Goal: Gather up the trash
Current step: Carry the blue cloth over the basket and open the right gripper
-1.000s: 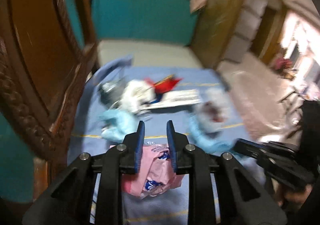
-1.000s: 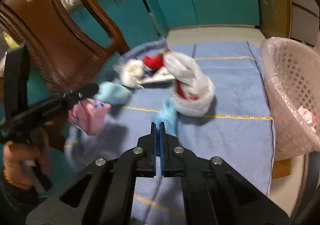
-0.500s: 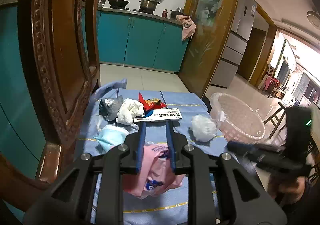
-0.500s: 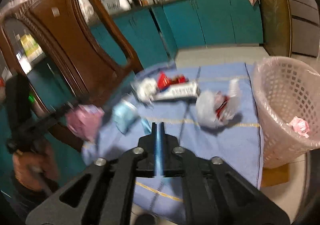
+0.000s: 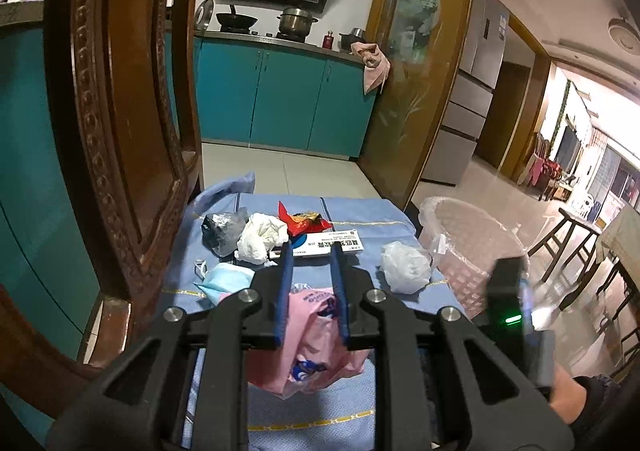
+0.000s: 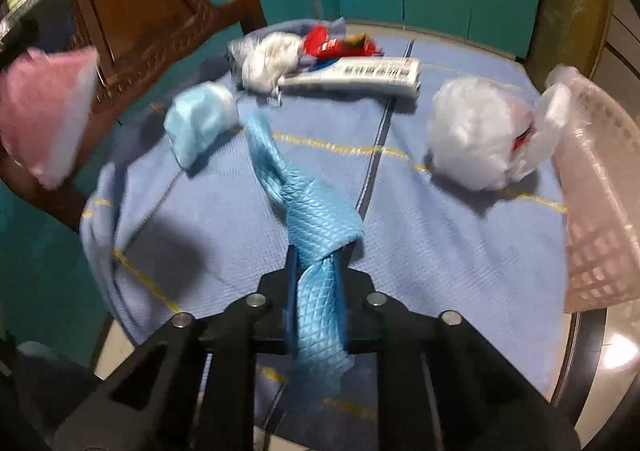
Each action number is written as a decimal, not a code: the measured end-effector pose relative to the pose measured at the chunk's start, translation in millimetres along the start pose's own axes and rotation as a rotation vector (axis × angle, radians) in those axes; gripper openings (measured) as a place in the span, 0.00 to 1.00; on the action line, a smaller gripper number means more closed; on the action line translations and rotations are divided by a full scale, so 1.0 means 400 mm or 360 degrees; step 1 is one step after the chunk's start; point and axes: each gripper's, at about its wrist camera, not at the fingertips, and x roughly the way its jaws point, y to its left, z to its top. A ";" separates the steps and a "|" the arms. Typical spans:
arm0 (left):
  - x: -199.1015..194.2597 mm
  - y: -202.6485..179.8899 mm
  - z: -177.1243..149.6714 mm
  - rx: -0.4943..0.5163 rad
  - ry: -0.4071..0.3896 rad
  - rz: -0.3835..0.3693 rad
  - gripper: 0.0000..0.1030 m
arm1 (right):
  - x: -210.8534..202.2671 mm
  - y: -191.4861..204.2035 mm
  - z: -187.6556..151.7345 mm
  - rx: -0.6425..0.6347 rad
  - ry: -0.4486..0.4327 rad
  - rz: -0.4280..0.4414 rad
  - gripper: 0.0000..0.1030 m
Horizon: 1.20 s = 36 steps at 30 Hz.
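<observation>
Trash lies scattered over a blue cloth (image 6: 440, 235) that covers the tabletop: a grey plastic bag (image 5: 222, 229), a crumpled white tissue (image 5: 260, 237), a red snack wrapper (image 5: 304, 221), a long white box (image 5: 320, 249) with print on it, a light blue face mask (image 5: 224, 279) and a white plastic bag (image 5: 404, 267) knotted into a ball. A pink laundry-style basket (image 5: 468, 239) lined with clear plastic stands at the right edge of the tabletop, just beside the white bag.

The left tongs (image 5: 310, 251) are nearly pressed together and pinch a pink plastic bag (image 5: 312, 339), which hangs below the blue pads, clear of the cloth. In the right wrist view the same pink bag shows at the far left as a blurred shape.

The right tongs (image 6: 314, 255) are closing on a blue quilted wrapper (image 6: 316, 219); the wrapper sits between the pads, runs back through them toward the camera, and twists forward over the cloth toward the face mask. Its far end is smeared by motion blur, so whether it touches the cloth there cannot be told.

Much of the right wrist view is blurred, and the print on the white box cannot be read. The basket is cut off by the right edge of that view, and its contents are not visible. In the left wrist view the left tongs' own frame hides the near part of the cloth, and the other handset (image 5: 508, 291), with a green light, is blurred at the right. A carved wooden chair (image 5: 120, 111) fills the left side.
</observation>
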 end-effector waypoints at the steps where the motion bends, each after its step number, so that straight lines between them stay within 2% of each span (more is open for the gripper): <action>1: -0.004 0.002 0.000 -0.0007 -0.0007 0.0001 0.19 | -0.032 -0.004 0.001 0.0029 -0.0066 0.0030 0.15; 5: -0.014 -0.001 0.000 -0.0009 -0.0019 -0.0006 0.19 | -0.149 -0.024 0.000 0.0105 -0.0317 0.0100 0.15; 8: -0.012 -0.009 -0.002 0.0013 -0.0011 -0.0002 0.19 | -0.160 -0.045 0.009 0.0151 -0.0380 0.0073 0.15; 12: -0.004 -0.016 -0.005 0.0025 0.0006 -0.0010 0.19 | -0.137 -0.060 0.013 0.0186 -0.0343 0.0046 0.15; 36: 0.018 -0.016 -0.001 0.0028 0.0058 0.0025 0.19 | -0.143 -0.068 0.010 0.0176 -0.0310 0.0018 0.15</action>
